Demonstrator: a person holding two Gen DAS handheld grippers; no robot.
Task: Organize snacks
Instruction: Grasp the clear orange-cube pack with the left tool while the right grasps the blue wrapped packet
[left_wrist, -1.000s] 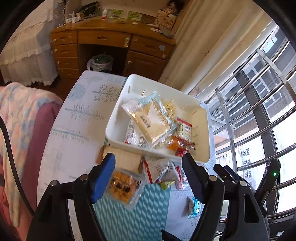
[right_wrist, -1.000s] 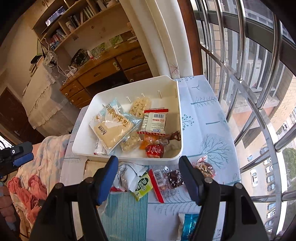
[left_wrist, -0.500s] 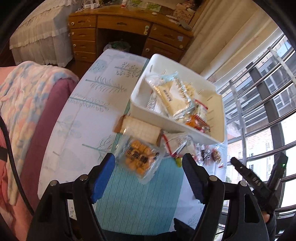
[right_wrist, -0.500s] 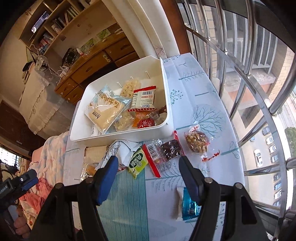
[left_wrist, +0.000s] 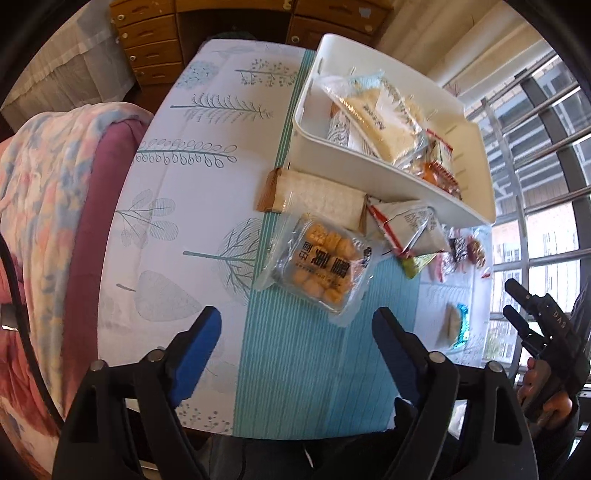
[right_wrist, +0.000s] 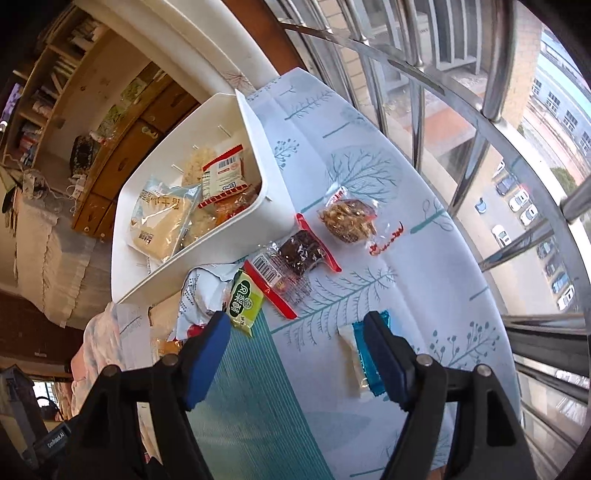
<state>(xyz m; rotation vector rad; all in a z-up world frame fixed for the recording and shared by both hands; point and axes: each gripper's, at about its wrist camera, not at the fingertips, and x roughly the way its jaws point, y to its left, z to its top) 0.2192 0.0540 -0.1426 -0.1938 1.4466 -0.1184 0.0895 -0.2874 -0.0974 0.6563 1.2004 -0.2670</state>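
Left gripper (left_wrist: 295, 328) and right gripper (right_wrist: 295, 332) jaws opening, empty; orange snack pack (left_wrist: 323, 264) lies diagonal; white bin (left_wrist: 369, 173) long axis diagonal.

Wooden desk (left_wrist: 236, 22) with drawers, barred window (right_wrist: 480, 110) bright with daylight, shelves (right_wrist: 48, 74)

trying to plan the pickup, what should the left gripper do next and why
Probably keep lowering the left gripper onto the clear pack of orange snacks and close on it. Its jaws are opening with nothing between them, the pack lies loose on the tablecloth just ahead of the fingertips, and the white bin beyond already holds other packets.
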